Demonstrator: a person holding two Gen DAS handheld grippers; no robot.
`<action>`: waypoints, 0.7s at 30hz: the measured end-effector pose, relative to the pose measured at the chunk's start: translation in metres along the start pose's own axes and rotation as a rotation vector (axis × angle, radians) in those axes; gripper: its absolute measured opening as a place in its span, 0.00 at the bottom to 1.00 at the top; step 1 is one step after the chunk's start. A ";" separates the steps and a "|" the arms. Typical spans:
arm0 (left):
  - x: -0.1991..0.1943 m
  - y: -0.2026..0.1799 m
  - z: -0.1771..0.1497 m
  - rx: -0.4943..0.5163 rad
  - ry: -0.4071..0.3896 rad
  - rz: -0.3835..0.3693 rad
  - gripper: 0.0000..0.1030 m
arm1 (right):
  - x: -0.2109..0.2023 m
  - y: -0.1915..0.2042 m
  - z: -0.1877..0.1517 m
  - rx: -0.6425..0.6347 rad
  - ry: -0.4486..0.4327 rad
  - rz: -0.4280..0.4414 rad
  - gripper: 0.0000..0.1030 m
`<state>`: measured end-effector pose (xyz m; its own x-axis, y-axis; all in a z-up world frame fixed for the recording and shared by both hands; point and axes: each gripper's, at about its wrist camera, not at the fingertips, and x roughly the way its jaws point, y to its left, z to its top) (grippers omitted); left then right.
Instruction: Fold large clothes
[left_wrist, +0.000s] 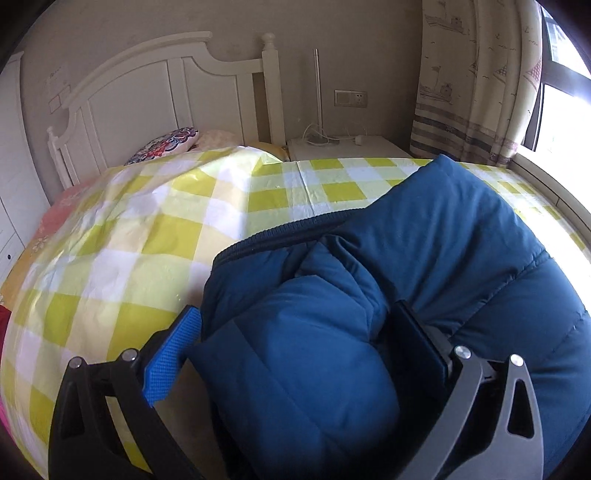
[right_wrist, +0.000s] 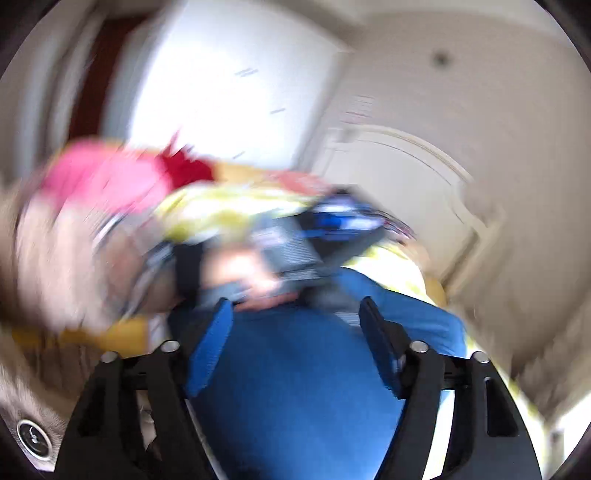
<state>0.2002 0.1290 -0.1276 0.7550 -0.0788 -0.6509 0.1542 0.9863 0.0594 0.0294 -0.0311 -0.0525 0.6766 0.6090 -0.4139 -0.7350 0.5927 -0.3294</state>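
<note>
A puffy dark-blue jacket (left_wrist: 424, 240) lies bunched on a bed covered in a yellow-and-white check cloth (left_wrist: 122, 236). My left gripper (left_wrist: 297, 314) has a thick fold of the jacket filling the gap between its blue pads (left_wrist: 173, 358), which press in from both sides. The right wrist view is badly blurred. There my right gripper (right_wrist: 295, 306) stands open just above the jacket (right_wrist: 295, 369), with its pads clear of the fabric. Beyond it a hand (right_wrist: 240, 269) holds the other gripper's body.
A white headboard (left_wrist: 147, 92) and a patterned pillow (left_wrist: 166, 146) are at the far end of the bed. A white nightstand (left_wrist: 347, 147) and a curtain (left_wrist: 472, 92) stand at the back right by the window. Pink and red cloth (right_wrist: 103, 177) lies on the bed's far side.
</note>
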 end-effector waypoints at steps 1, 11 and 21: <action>0.000 0.000 -0.001 -0.001 -0.002 0.001 0.98 | 0.003 -0.022 0.000 0.061 0.001 -0.018 0.59; 0.001 0.007 0.001 -0.052 -0.005 -0.008 0.98 | 0.144 -0.185 -0.031 0.427 0.259 -0.151 0.35; 0.005 0.015 -0.002 -0.105 0.011 -0.019 0.98 | 0.172 -0.202 -0.028 0.470 0.331 -0.197 0.35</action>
<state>0.2049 0.1441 -0.1319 0.7452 -0.0966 -0.6598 0.1005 0.9944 -0.0322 0.2930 -0.0606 -0.0809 0.6929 0.3121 -0.6500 -0.4477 0.8929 -0.0485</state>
